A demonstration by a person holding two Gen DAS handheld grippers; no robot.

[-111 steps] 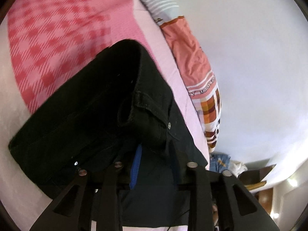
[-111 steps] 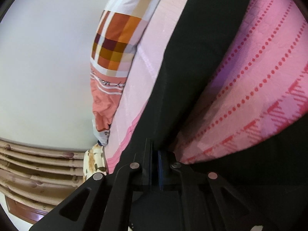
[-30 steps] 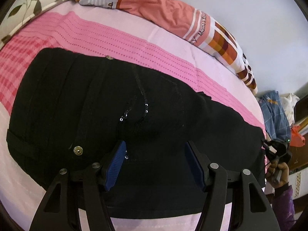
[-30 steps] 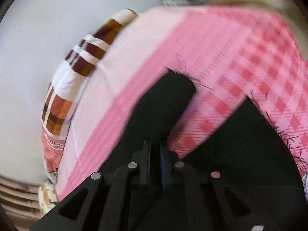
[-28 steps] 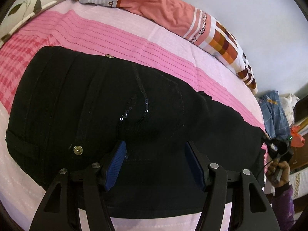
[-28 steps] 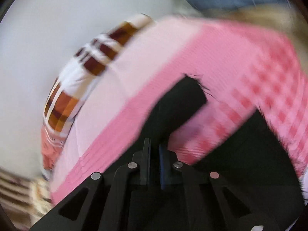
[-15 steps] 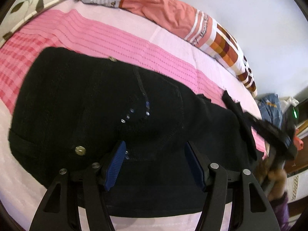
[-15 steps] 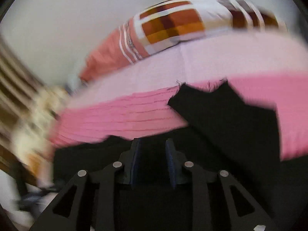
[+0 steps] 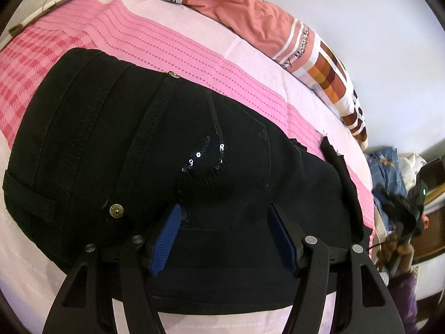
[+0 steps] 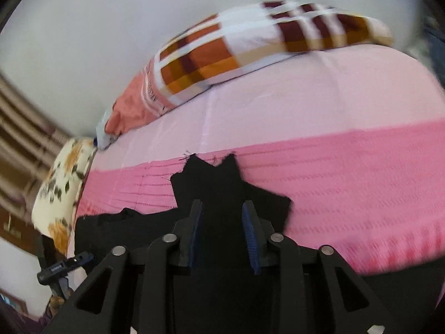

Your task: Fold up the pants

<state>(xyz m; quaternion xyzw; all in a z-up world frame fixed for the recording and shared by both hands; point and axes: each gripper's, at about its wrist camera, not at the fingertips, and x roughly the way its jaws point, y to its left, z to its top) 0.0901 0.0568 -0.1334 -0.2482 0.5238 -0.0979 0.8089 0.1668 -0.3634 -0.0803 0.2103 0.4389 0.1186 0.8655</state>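
Black pants (image 9: 133, 150) lie on the pink bed cover, waistband to the left, with a sequined back pocket (image 9: 211, 164) and metal buttons. My left gripper (image 9: 222, 222) is open and empty just above the seat of the pants. In the right wrist view my right gripper (image 10: 222, 222) is open over the frayed leg ends of the pants (image 10: 222, 181), which lie on the pink cover. The fabric lies under and between its blue pads, not gripped.
A pink checked and dotted bed cover (image 9: 172, 47) covers the bed. A long orange checked pillow (image 9: 278, 30) lies along the white wall; it also shows in the right wrist view (image 10: 222, 55). A floral pillow (image 10: 61, 178) is at the head. Blue clothes (image 9: 389, 172) lie past the bed's far end.
My right gripper has opened and let go of the pants leg, which now lies folded over toward the seat. The left gripper has stayed open over the seat.
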